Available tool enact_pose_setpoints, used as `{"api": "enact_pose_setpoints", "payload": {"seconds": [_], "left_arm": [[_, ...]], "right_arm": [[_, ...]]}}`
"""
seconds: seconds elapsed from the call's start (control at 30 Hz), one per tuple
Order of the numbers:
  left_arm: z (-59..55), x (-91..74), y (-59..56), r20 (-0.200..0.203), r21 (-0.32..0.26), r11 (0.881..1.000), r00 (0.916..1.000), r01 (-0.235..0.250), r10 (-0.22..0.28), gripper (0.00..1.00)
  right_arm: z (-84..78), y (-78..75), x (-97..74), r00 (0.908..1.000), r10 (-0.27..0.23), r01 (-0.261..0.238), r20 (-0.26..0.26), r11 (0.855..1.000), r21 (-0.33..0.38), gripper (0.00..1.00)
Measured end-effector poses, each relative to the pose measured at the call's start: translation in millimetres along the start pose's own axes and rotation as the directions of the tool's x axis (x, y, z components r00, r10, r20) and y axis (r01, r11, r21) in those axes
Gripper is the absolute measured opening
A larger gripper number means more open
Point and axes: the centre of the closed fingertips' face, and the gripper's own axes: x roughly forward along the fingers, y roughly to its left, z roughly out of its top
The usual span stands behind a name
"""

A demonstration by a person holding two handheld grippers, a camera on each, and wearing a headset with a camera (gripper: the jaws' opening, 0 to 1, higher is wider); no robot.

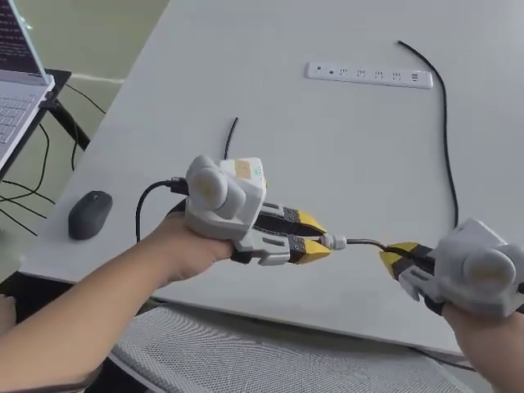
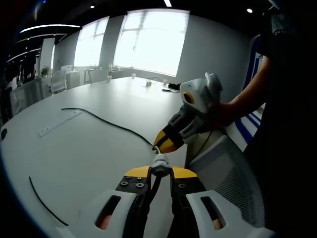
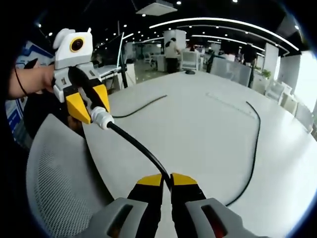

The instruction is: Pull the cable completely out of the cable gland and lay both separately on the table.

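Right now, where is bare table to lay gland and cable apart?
Widest: mid table, bordered by the power strip, the long black cord and the short loose wire. Smaller: between that wire and the mouse. Crowded: near edge, under left gripper and right gripper.

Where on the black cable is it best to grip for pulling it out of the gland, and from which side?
Grip the cable on its bare straight run beyond the cable gland, coming from the side opposite the cable gland, along its axis. The right gripper is shut there, so a straight pull likely works.
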Motion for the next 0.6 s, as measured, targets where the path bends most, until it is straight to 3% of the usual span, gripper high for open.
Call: {"api": "enact_pose_setpoints", "payload": {"seconds": [0.1, 0.23, 0.4, 0.53, 0.6], "left_arm": [[1.7, -0.3, 3.2, 0.002, -0.001, 1.0, 0.9999, -0.01, 0.01, 0.15], [2.1, -1.4, 5.8, 0.002, -0.006, 1.0, 0.9998, -0.019, 0.019, 0.15], [3.1, -6.7, 10.8, 0.014, -0.024, 0.999, 0.999, -0.043, 0.044, 0.15], [2.9, -8.5, 10.7, 0.014, -0.029, 0.998, 0.9986, -0.05, 0.051, 0.15], [1.6, -9.3, 11.0, 0.011, -0.025, 0.998, 0.9983, -0.058, 0.058, 0.15]], "right_arm": [[-1.6, 1.4, -0.6, 1.0, 0.003, -0.003, -0.009, 1.0, -0.012, 0.0], [-0.1, 3.6, -2.7, 1.0, 0.002, -0.003, -0.008, 0.997, -0.081, 0.0], [7.5, 2.8, -8.2, 0.9999, -0.003, 0.004, 0.014, 0.996, -0.088, 0.01], [18.1, 3.9, -14.2, 0.9995, -0.028, 0.031, 0.015, 0.976, -0.218, 0.03], [31.7, 11.1, -16.6, 0.9985, -0.025, 0.038, 0.049, 0.958, -0.284, 0.09]]}}
